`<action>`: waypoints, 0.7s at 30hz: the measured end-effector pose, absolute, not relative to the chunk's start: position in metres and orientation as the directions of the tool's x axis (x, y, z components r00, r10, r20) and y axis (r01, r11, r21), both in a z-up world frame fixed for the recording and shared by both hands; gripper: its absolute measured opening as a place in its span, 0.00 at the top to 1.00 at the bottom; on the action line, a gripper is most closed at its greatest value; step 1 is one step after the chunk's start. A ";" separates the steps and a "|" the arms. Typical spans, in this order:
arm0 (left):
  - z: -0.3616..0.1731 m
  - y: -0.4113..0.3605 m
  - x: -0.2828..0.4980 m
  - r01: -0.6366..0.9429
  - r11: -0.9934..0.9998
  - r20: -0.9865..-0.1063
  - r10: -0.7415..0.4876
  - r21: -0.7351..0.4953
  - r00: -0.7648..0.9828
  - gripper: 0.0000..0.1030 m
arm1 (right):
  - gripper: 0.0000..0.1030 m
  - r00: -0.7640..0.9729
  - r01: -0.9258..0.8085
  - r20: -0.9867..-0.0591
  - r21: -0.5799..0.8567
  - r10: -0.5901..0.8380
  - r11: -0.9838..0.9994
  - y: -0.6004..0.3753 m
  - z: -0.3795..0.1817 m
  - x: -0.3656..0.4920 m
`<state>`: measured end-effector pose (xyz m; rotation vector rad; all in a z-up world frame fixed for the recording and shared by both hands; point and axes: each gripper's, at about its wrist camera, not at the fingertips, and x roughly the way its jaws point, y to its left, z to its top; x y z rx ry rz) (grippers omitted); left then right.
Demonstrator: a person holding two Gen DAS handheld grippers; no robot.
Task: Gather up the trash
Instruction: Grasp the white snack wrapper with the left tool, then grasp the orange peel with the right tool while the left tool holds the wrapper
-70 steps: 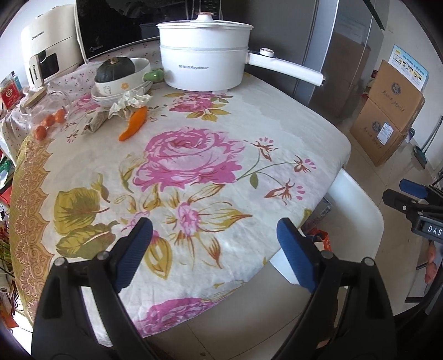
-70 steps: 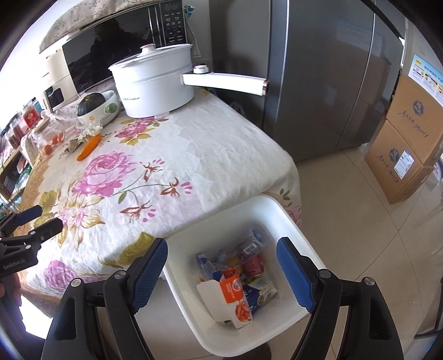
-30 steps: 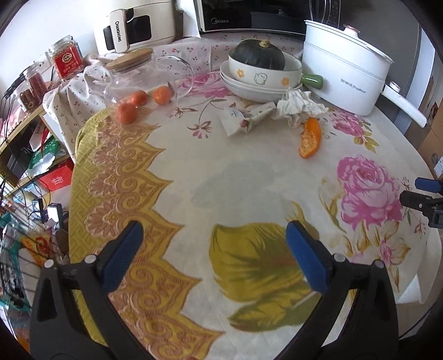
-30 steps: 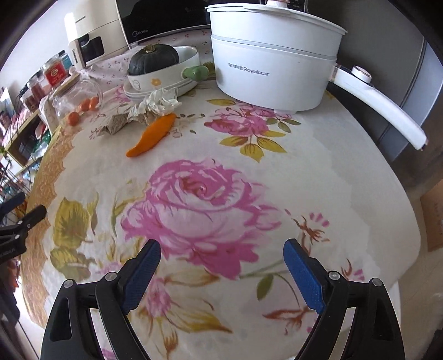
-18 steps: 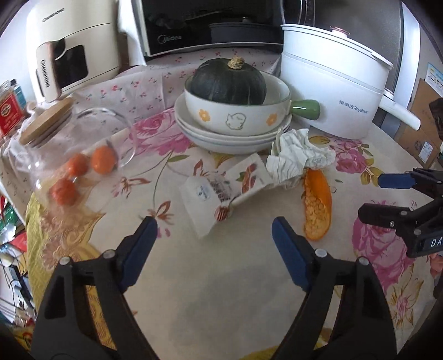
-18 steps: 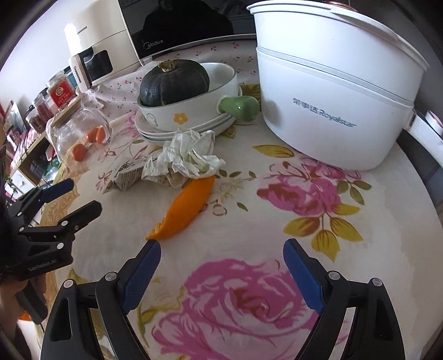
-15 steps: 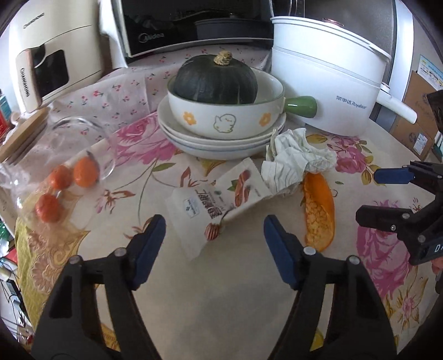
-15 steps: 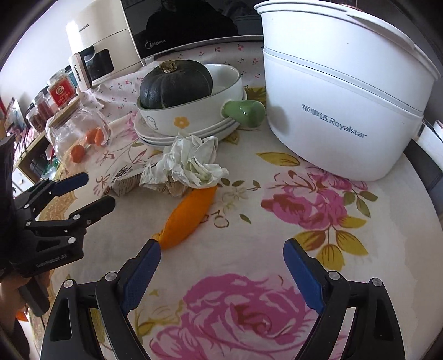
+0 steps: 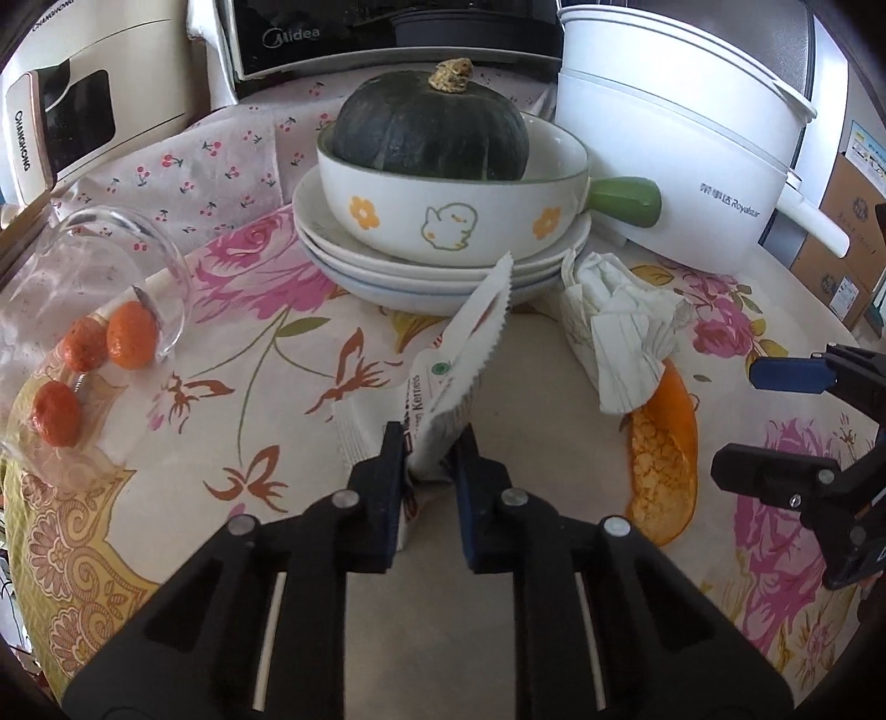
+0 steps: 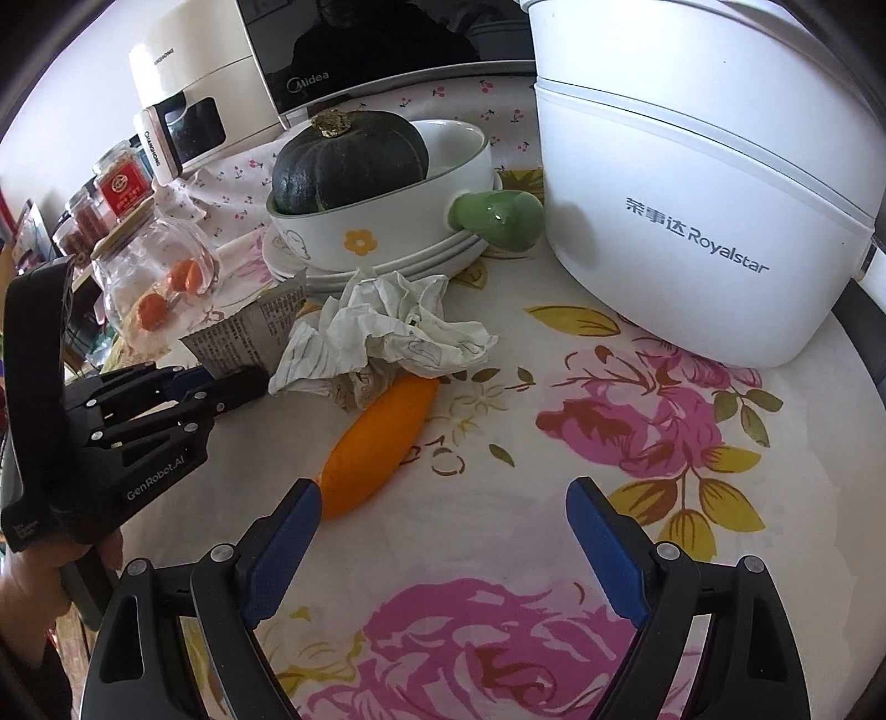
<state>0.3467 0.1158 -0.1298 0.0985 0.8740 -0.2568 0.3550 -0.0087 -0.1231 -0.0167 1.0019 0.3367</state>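
Left gripper [image 9: 427,451] closing, fingers pinching the wrapper [image 9: 462,354], which seems lifted off the desk [image 9: 310,421]. Right gripper [image 10: 443,531] spread, empty, by the peel [image 10: 382,437].

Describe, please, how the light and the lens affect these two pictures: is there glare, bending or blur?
Left wrist view: daylight; dark corners from the fisheye; the white pot bows at the edge; the wrapper in the closing left gripper is sharp. Right wrist view: a bright spot of glare on the green handle; the microwave door mirrors the room.
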 end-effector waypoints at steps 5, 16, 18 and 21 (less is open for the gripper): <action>-0.122 0.134 0.328 0.210 0.976 -0.751 -0.184 -0.061 0.634 0.82 | 0.13 0.482 -0.280 -0.831 0.156 0.279 0.947 0.006 -0.126 0.359; -0.126 0.174 0.298 0.121 0.987 -0.765 -0.157 -0.103 0.624 0.82 | 0.48 0.515 -0.244 -0.837 0.062 0.184 0.968 0.033 -0.135 0.366; -0.127 0.177 0.294 0.113 0.987 -0.769 -0.158 -0.112 0.619 0.82 | 0.68 0.515 -0.253 -0.841 0.036 0.166 0.967 0.037 -0.134 0.363; -0.124 0.180 0.283 0.102 0.987 -0.773 -0.164 -0.128 0.614 0.82 | 0.86 0.483 -0.264 -0.857 0.053 0.180 0.963 0.036 -0.132 0.357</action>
